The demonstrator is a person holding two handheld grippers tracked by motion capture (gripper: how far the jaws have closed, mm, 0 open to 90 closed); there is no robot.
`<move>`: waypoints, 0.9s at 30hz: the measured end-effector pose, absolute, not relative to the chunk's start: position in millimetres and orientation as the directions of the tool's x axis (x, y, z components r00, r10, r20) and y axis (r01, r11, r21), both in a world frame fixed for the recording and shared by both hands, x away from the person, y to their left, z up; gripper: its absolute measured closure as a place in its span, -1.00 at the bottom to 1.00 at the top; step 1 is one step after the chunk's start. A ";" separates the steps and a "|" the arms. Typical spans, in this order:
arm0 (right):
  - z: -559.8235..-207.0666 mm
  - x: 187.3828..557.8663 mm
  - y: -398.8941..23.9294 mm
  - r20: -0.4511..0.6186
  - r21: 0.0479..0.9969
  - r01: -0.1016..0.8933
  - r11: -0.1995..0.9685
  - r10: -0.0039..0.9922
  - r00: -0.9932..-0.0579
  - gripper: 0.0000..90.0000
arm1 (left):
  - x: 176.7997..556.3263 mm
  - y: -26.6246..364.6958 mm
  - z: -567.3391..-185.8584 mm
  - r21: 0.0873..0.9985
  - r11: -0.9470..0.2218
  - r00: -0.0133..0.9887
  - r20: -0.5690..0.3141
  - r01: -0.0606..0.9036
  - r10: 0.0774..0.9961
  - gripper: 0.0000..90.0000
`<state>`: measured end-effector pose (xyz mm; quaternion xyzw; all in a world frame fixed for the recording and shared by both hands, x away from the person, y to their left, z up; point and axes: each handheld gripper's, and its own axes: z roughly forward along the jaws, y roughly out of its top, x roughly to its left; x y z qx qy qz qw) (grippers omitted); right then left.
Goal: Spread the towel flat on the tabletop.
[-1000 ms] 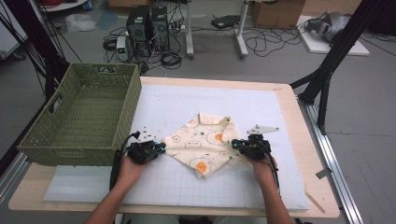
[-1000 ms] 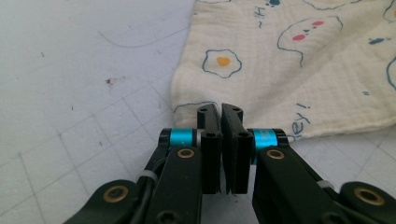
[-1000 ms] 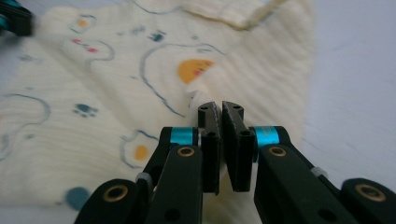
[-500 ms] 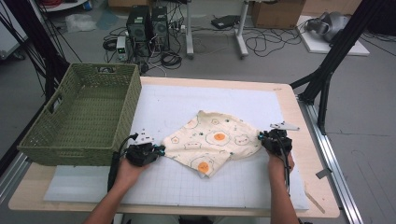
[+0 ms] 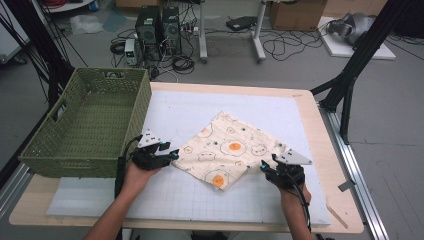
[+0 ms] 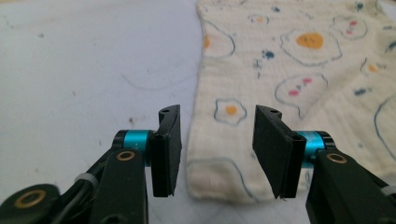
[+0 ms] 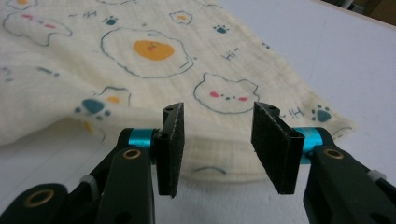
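Note:
A cream cloth [image 5: 227,152] printed with fried eggs and cat faces lies spread on the white mat [image 5: 190,107]. My left gripper [image 5: 172,155] sits at the cloth's left corner. Its jaws have just been opening and stand apart; in the left gripper view [image 6: 217,112] the cloth [image 6: 289,70] edge lies on the mat between them, unpressed. My right gripper [image 5: 265,167] is at the cloth's right corner. Its jaws have also just been opening; in the right gripper view [image 7: 217,109] the folded cloth [image 7: 154,51] edge lies ahead of the fingertips, free of the pads.
A green woven basket [image 5: 90,120] stands on the table's left side, close to my left hand. The wooden table edge [image 5: 335,150] runs along the right, with black stand legs [image 5: 350,75] beyond it. Computers and cables lie on the floor behind.
The right gripper pulled its cloth corner out to the right, then drew back toward me. The cloth now lies flatter and wider. Both grippers went from shut on the cloth to open.

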<state>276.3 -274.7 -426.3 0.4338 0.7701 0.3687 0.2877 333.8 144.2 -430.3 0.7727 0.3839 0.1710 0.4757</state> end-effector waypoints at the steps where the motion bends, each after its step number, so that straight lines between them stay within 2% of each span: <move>1: -425.4 273.8 -276.8 -0.115 0.822 0.455 0.342 0.883 -0.456 0.20 | 337.8 142.0 -429.0 0.869 -0.254 0.649 -0.098 0.426 0.755 0.12; 9: -426.6 261.3 -295.4 -0.052 0.838 0.478 0.263 0.911 -0.410 0.10 | 367.2 107.2 -437.2 0.814 -0.357 0.679 -0.062 0.459 0.731 -0.01; 12: -429.6 258.5 -300.8 -0.032 0.842 0.485 0.238 0.918 -0.396 0.10 | 369.2 96.6 -447.8 0.776 -0.424 0.699 -0.030 0.468 0.715 0.00; 14: -429.5 258.1 -301.5 -0.028 0.841 0.488 0.232 0.921 -0.390 0.10 | 367.0 92.1 -448.4 0.777 -0.456 0.712 0.014 0.434 0.702 0.03; 15: -429.4 258.1 -300.8 -0.030 0.844 0.483 0.234 0.919 -0.394 0.10 | 366.0 91.7 -447.9 0.779 -0.465 0.723 0.022 0.420 0.690 0.44; 16: -429.4 258.1 -300.8 -0.030 0.844 0.483 0.234 0.919 -0.394 0.10 | 365.2 91.8 -447.6 0.778 -0.479 0.733 0.036 0.406 0.679 0.44; 17: -429.9 258.5 -299.7 -0.027 0.843 0.483 0.235 0.917 -0.399 0.10 | 364.5 92.3 -446.9 0.776 -0.482 0.733 0.039 0.406 0.679 0.86; 27: -430.5 259.1 -297.2 -0.013 0.846 0.483 0.227 0.914 -0.406 0.09 | 366.1 102.7 -444.2 0.782 -0.449 0.691 0.033 0.432 0.722 0.92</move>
